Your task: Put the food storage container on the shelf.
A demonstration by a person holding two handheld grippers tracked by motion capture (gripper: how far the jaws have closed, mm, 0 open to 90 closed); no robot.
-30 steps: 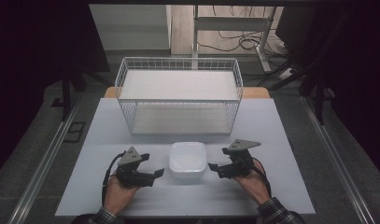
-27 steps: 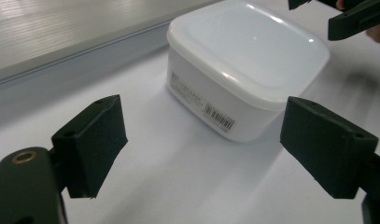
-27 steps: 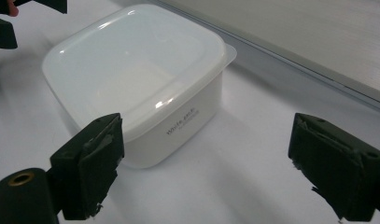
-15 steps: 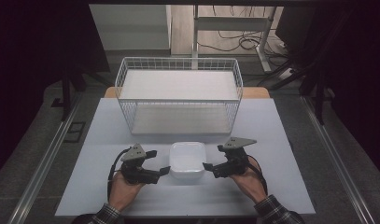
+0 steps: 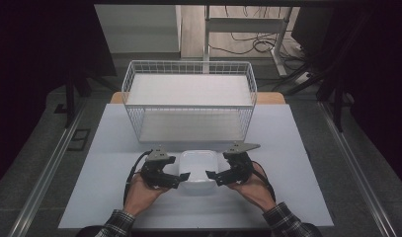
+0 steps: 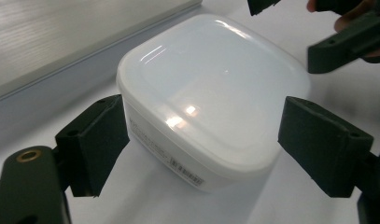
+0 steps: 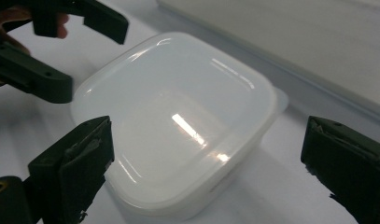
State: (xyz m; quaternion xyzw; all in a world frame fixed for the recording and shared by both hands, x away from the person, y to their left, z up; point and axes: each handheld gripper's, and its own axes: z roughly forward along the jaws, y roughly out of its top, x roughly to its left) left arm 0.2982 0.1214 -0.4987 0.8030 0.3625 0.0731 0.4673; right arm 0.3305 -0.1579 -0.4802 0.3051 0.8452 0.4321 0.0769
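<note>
Surroundings: dark room, cables on the floor beyond the pale grey rectangular worktop [image 5: 297, 163].
Landmark: white wire-mesh basket [image 5: 188, 101], standing at the far middle of the worktop.
Task item: white translucent square plastic container with a snap-on lid [image 5: 198, 170], resting on the worktop just in front of the basket, apart from it, lid on.
Left gripper [image 5: 181, 175]: at the container's left side, on the near side of the basket; jaws wide, one on each side of a container corner, not pressing as far as the left gripper view shows; nothing held.
Right gripper [image 5: 212, 175]: at the container's right side; its jaws have just been opening and now stand wide, straddling the container without contact; nothing held.
Progress: judged early; both grippers are placed at the container, no grip made, container not lifted, basket holds nothing.
Remaining: judged to be closing on the container, lifting it over the rim and setting it inside the basket.
Edges: basket's near wall rises close behind the container; a lift must clear its rim.
Open room: bare worktop lies left, right and in front of the container.
</note>
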